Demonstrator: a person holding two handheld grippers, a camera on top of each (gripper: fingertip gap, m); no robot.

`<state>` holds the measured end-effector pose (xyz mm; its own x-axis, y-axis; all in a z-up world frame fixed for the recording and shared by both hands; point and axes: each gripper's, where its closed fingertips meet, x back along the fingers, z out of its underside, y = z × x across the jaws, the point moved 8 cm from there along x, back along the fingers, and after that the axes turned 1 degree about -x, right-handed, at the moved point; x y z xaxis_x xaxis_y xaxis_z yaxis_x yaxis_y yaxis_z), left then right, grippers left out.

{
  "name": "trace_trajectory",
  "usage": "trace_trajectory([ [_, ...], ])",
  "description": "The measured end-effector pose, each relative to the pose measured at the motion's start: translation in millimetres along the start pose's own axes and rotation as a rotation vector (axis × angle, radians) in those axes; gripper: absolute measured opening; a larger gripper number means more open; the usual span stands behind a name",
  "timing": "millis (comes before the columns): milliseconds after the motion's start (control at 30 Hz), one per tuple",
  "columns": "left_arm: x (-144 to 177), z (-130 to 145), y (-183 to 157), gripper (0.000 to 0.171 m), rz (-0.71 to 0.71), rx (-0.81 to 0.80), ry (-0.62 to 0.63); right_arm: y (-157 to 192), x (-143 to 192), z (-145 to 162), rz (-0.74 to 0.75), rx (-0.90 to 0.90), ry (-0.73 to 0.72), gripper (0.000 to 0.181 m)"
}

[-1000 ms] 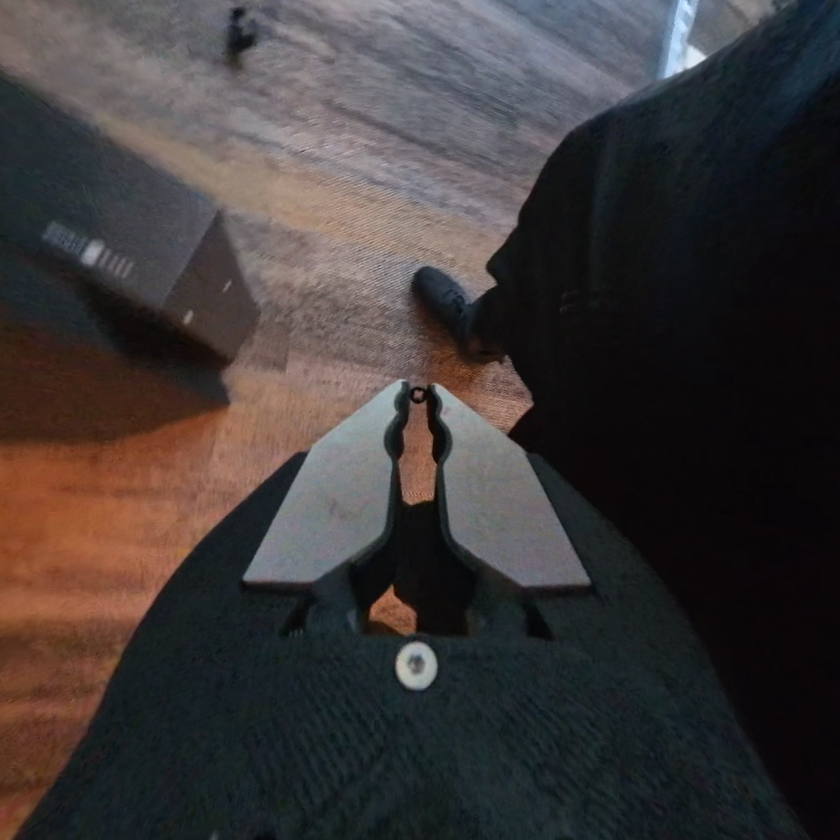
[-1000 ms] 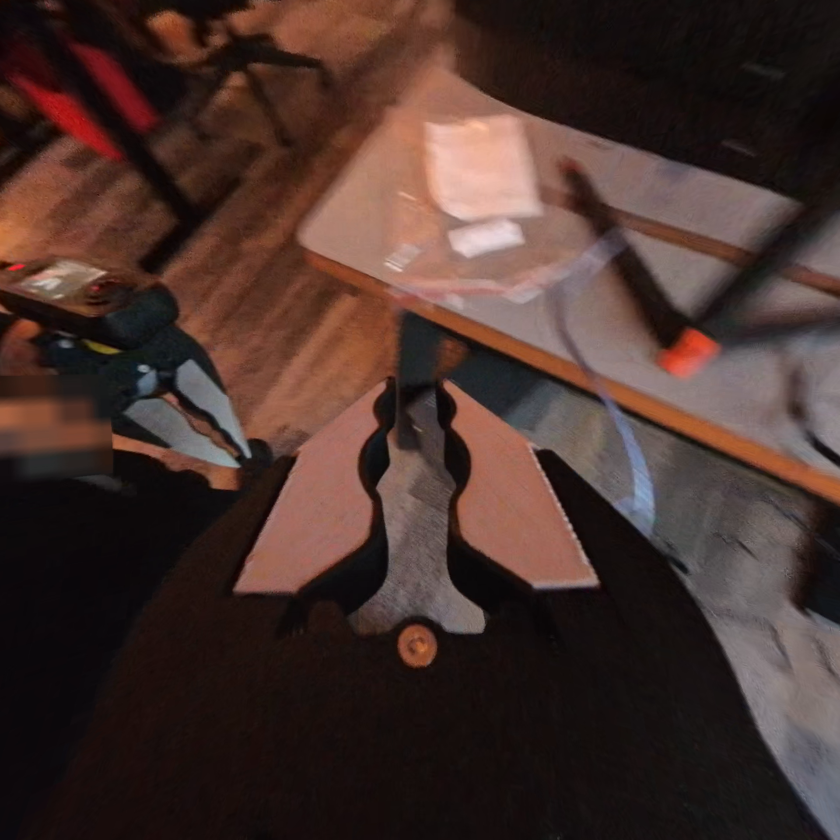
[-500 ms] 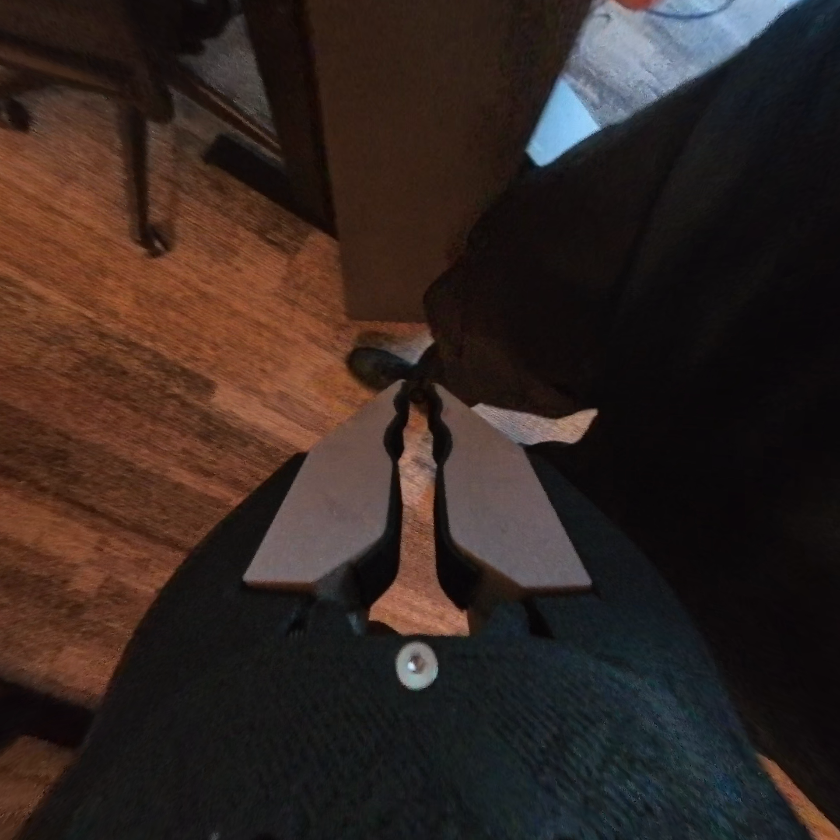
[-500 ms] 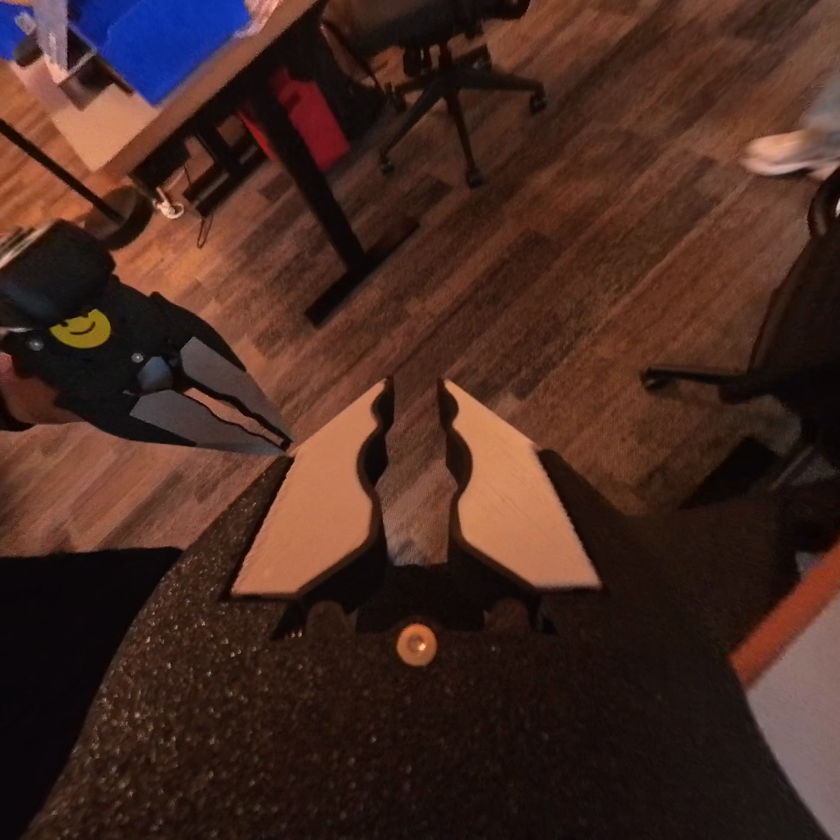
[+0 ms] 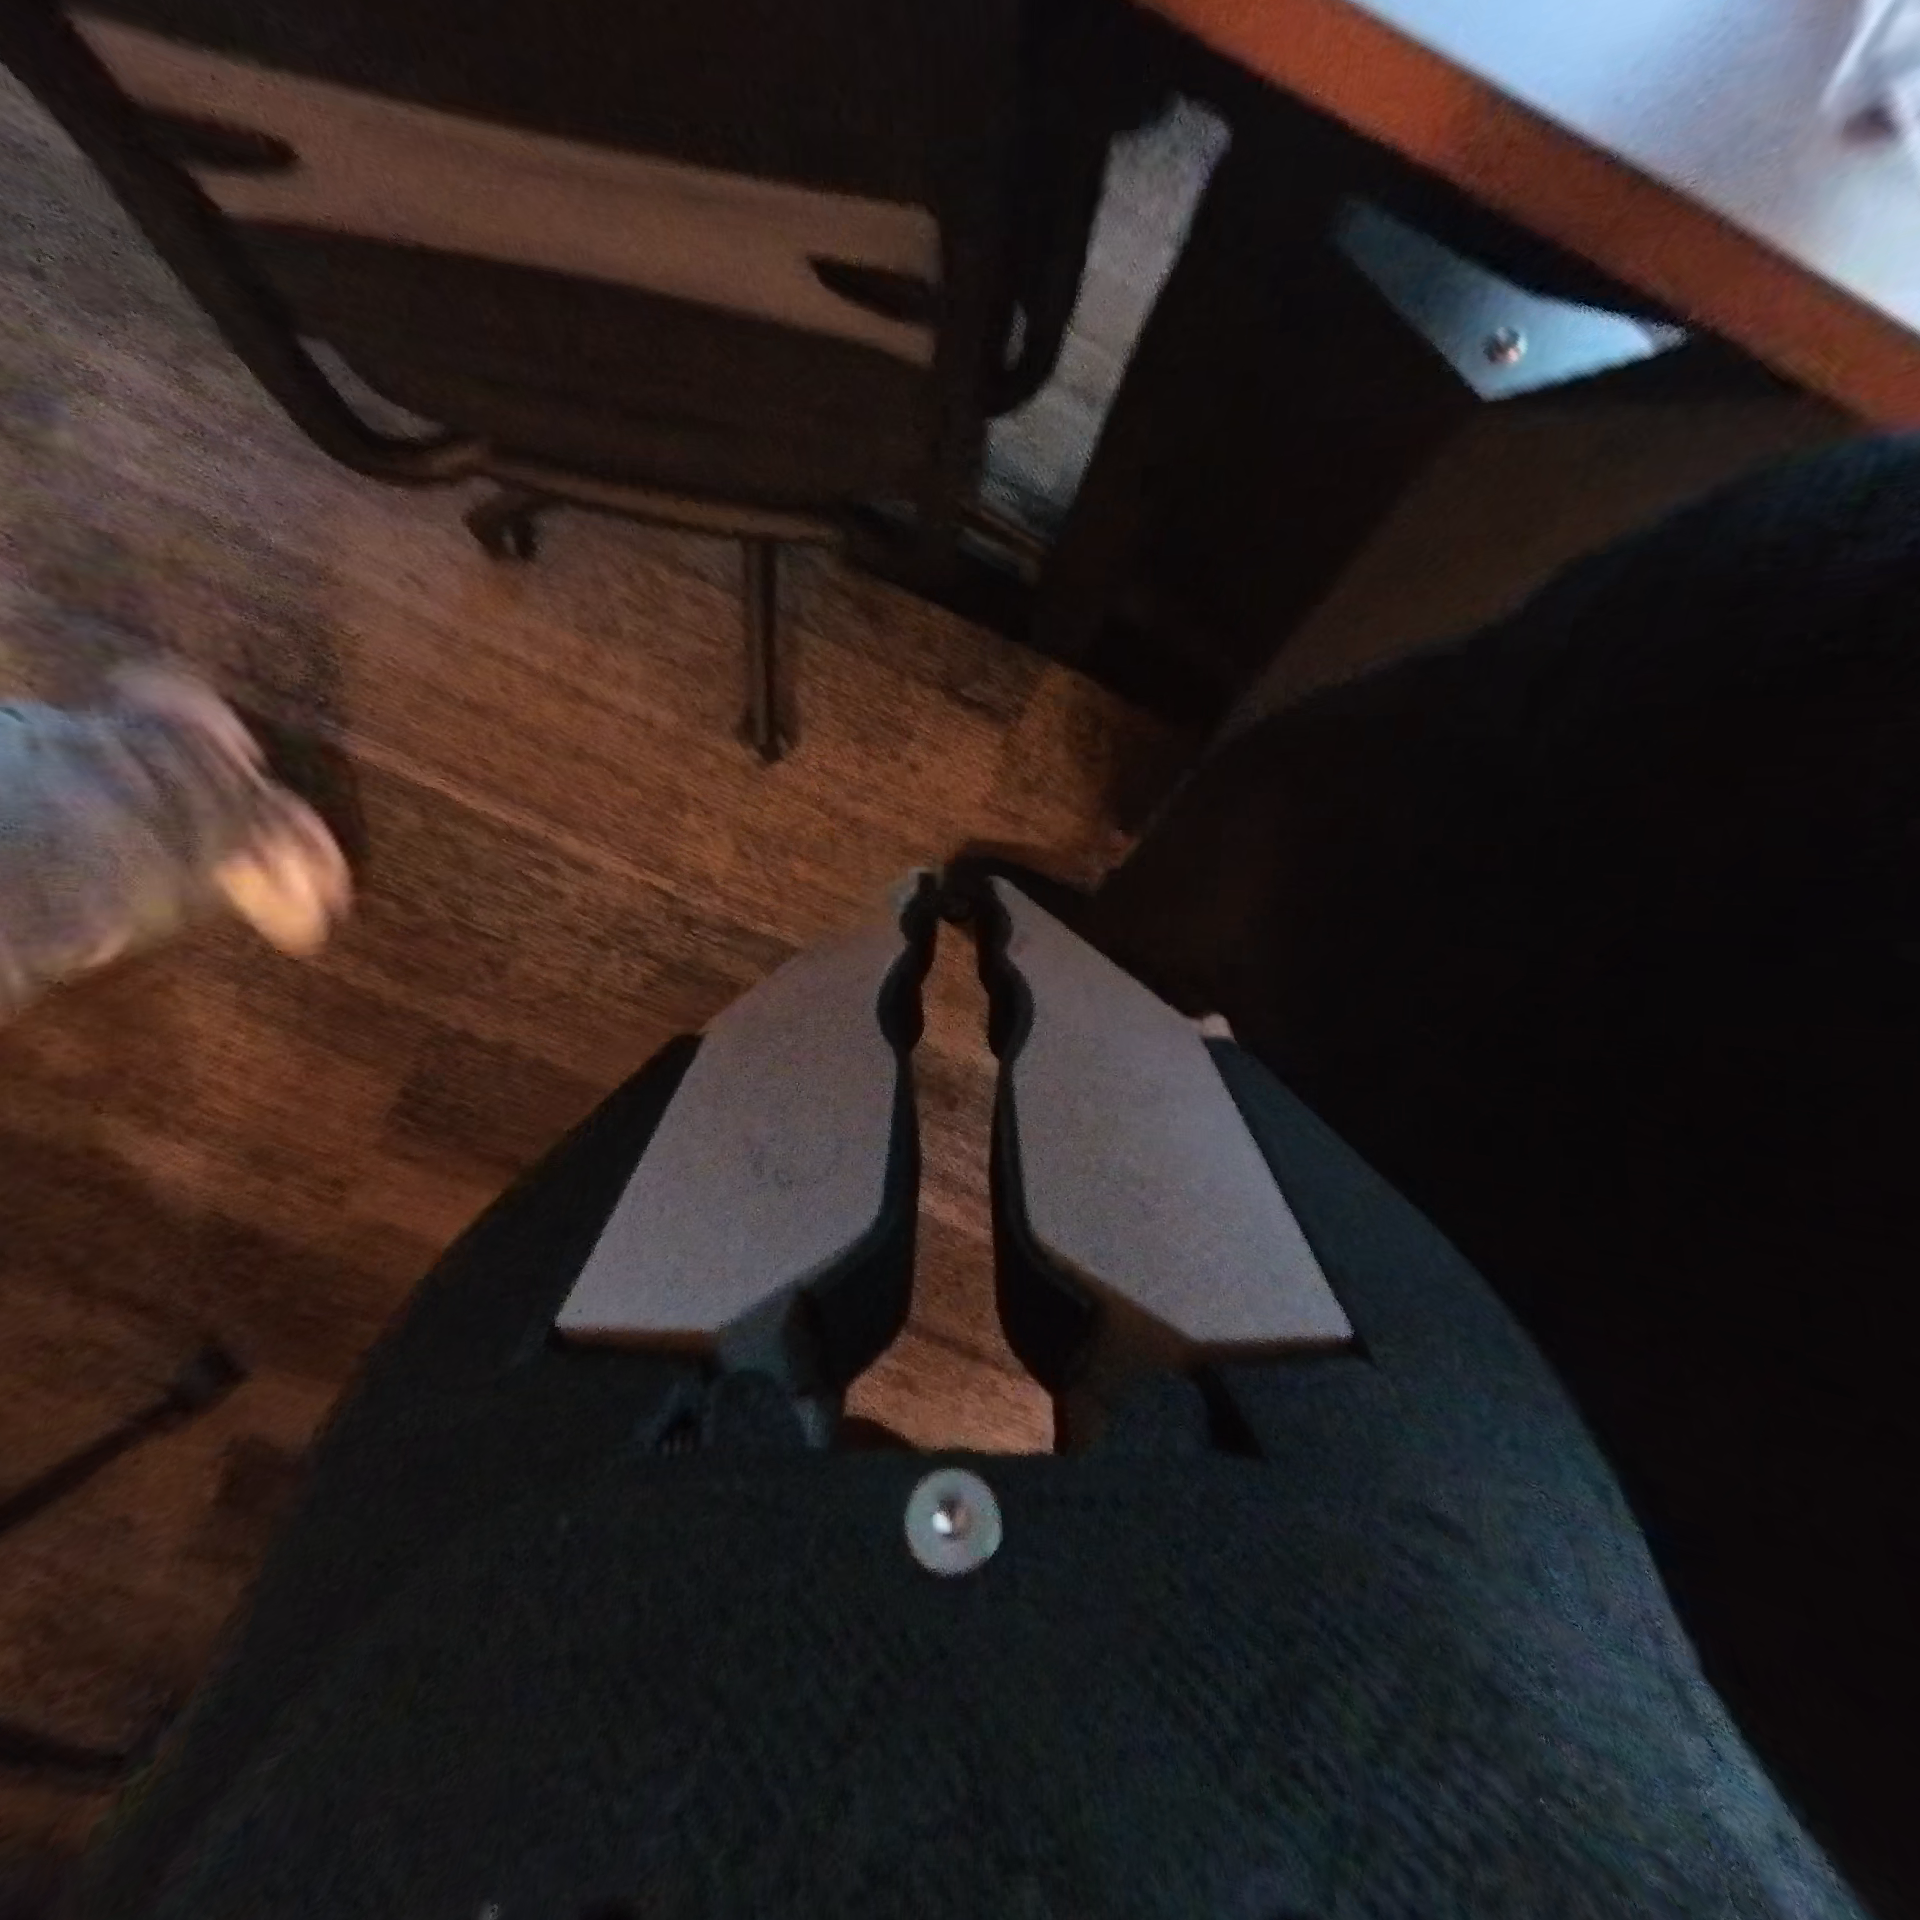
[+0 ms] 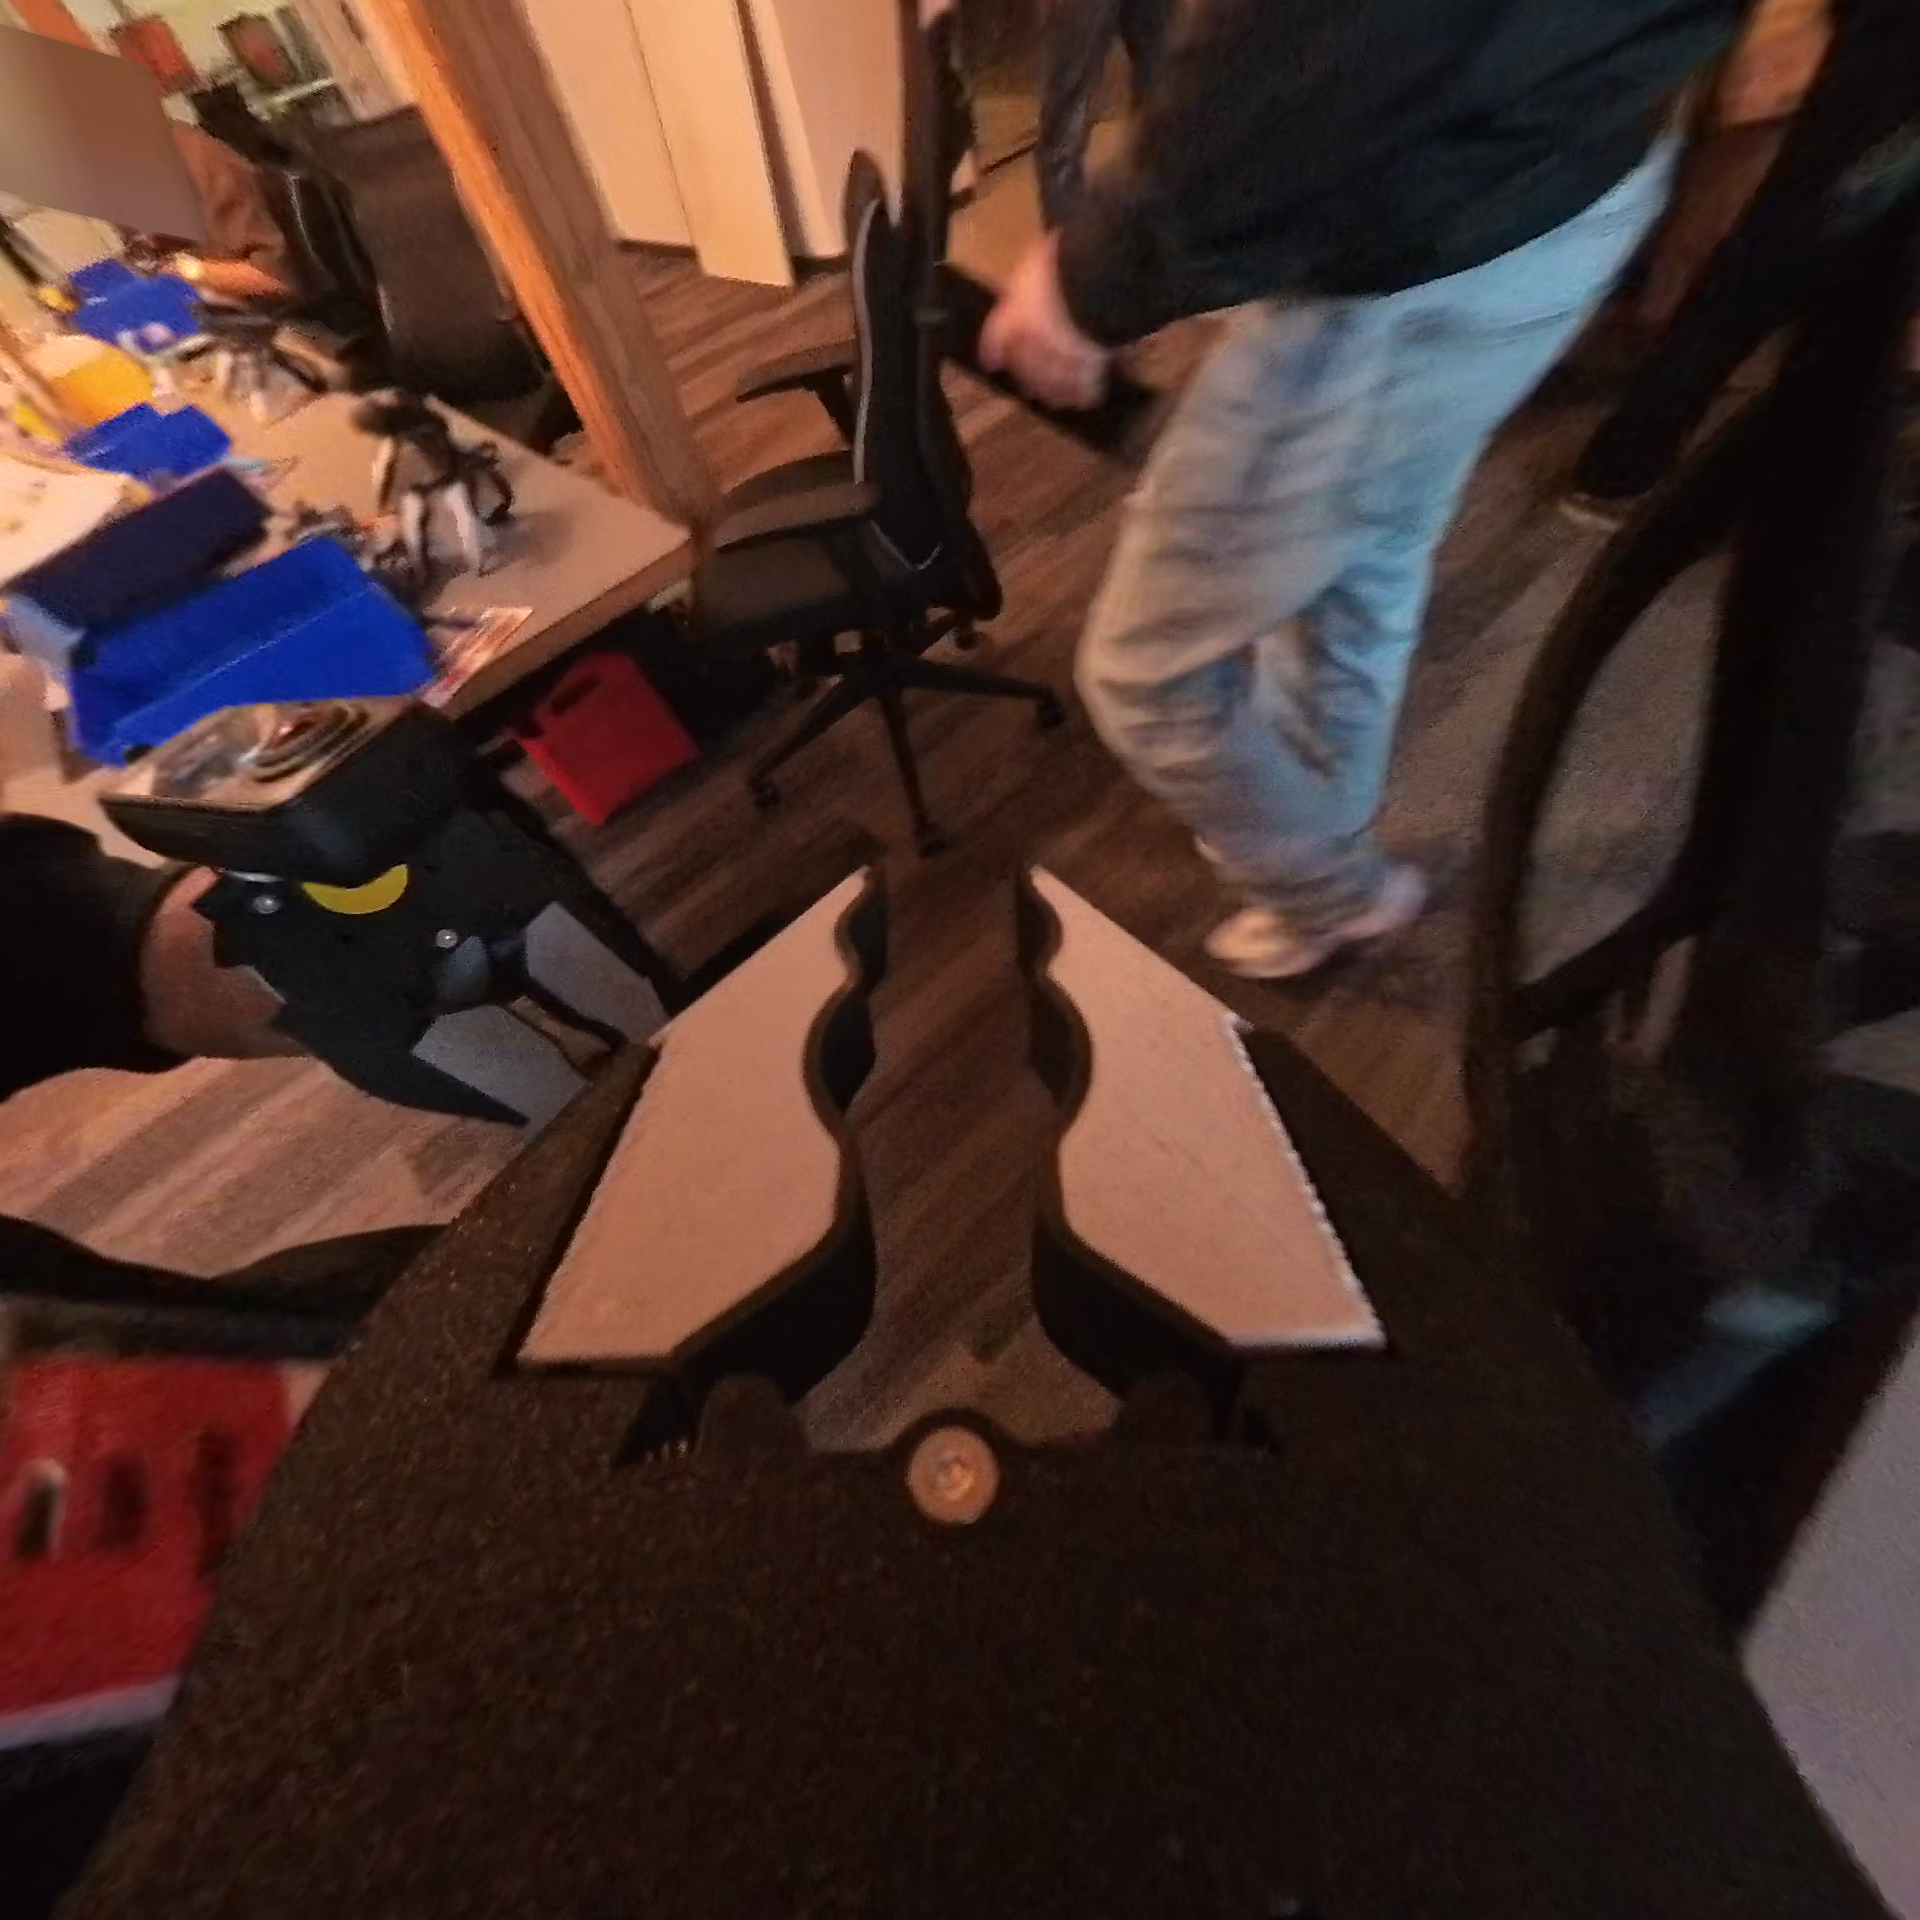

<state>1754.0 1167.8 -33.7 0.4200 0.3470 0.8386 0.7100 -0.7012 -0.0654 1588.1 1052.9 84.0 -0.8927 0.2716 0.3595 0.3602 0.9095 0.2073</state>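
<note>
My left gripper (image 5: 951, 906) hangs over the wooden floor (image 5: 520, 883) beside a dark trouser leg (image 5: 1558, 987). Its jaws are nearly closed and pinch a small black ring (image 5: 948, 902) at the tips. My right gripper (image 6: 948, 883) is open and empty, held in the air and pointing across the room. The left gripper also shows in the right wrist view (image 6: 416, 1081), held by a hand in a black sleeve, its fingers together and pointing down to the right. It is blurred there and the ring cannot be made out.
A person in light jeans (image 6: 1278, 582) walks past a black office chair (image 6: 883, 540). A grey table (image 6: 582, 540) carries blue bins (image 6: 260, 644), with a red box (image 6: 608, 732) under it. A dark wooden chair (image 6: 1662, 727) stands right. A table edge (image 5: 1558, 177) and a blurred shoe (image 5: 156, 831) show in the left wrist view. Across from one pair of fingers to the other is roughly 20 cm.
Both views have swung. The right wrist view lifted from the floor to the room and its jaws stand a little wider. The left wrist view turned toward the table's underside, jaws still pinched.
</note>
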Motion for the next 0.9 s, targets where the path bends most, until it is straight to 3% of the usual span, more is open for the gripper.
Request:
trace_trajectory([
  [167,8.5,-68.2,109.8,0.006,0.012,-0.029,-0.124,-92.1,3.2,-89.5,0.266,-0.019,-0.074,0.023],
  [267,17.9,-107.8,178.3,0.006,0.032,-0.088,-0.207,-157.8,-2.1,-113.6,0.460,-0.094,-0.085,0.035],
  [433,46.9,-185.4,293.4,0.006,0.060,-0.230,-0.382,-229.1,-28.9,-115.7,0.690,-0.192,-0.055,0.039],
  [567,48.1,-252.9,371.5,0.006,0.110,-0.410,-0.425,-256.9,-49.2,-102.9,0.861,-0.318,-0.005,0.041],
  [767,-9.9,-353.0,453.8,0.006,0.269,-0.537,-0.454,-275.2,-77.3,-87.1,1.007,-0.405,0.026,0.040],
  [900,-63.9,-397.2,484.8,0.006,0.357,-0.594,-0.370,-310.9,-95.5,-73.8,1.085,-0.427,0.020,0.039],
])
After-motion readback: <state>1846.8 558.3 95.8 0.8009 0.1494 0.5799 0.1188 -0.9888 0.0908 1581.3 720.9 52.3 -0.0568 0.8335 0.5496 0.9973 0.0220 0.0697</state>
